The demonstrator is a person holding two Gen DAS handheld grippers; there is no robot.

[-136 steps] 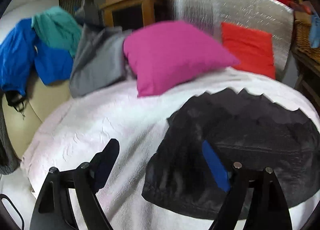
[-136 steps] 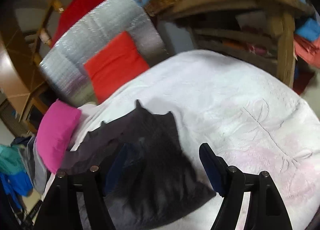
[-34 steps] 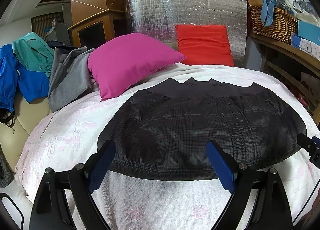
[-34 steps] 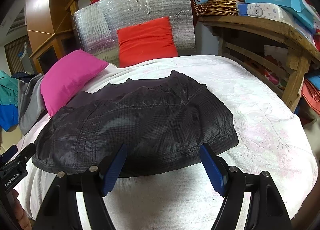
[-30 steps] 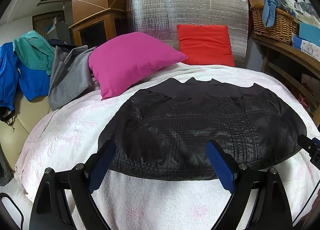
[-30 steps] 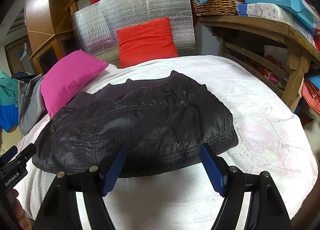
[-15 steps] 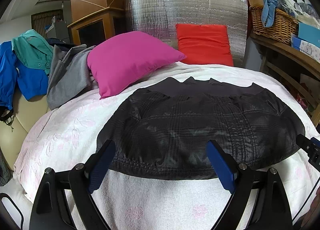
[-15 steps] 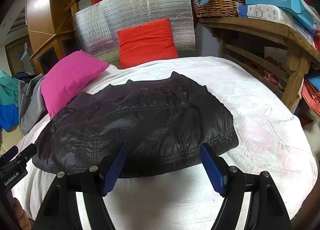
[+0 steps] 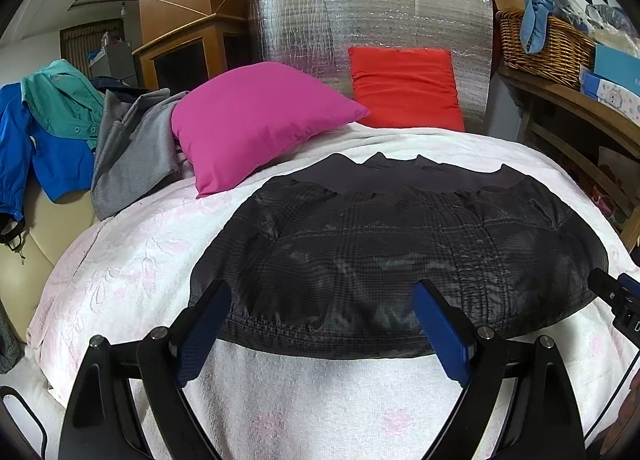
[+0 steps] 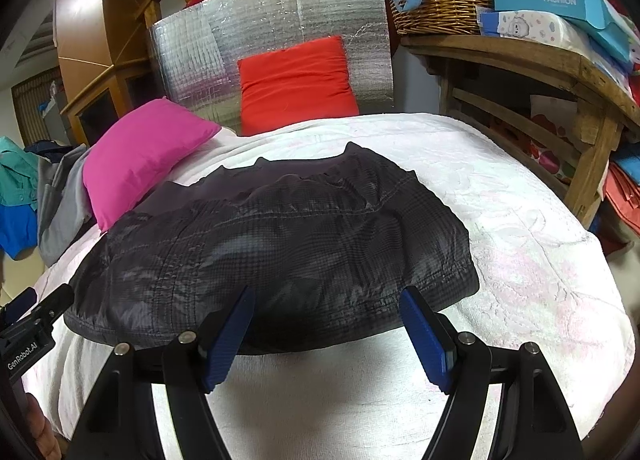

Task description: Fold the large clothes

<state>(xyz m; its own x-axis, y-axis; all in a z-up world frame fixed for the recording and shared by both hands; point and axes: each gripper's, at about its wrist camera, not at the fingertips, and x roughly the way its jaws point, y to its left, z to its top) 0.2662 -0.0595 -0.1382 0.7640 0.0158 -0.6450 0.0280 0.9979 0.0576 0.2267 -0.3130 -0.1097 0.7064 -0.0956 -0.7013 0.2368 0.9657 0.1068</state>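
Observation:
A dark grey checked jacket (image 9: pixel 400 252) (image 10: pixel 280 248) lies folded into a wide, flat rectangle on the white bedspread (image 9: pixel 132 268) (image 10: pixel 532 260). Its dark lining edge shows along the far side. My left gripper (image 9: pixel 322 302) hovers open above the jacket's near hem, left of centre, with nothing between its blue pads. Toward the jacket's right end, my right gripper (image 10: pixel 324 306) also stands open over the near hem, holding nothing. The other gripper's black tip (image 9: pixel 616 296) (image 10: pixel 32 312) pokes in at the side of each wrist view.
A pink cushion (image 9: pixel 256 116) and a red cushion (image 9: pixel 404 88) lean at the bed's head against a silver foil panel (image 9: pixel 372 20). Grey, teal and blue clothes (image 9: pixel 80 132) pile at the left. A wooden shelf (image 10: pixel 540 72) with a wicker basket (image 10: pixel 440 0) stands right.
Several seconds ago both grippers were low over the rumpled jacket; now it lies flat and both are drawn back at its near hem. Over the last second nothing has moved.

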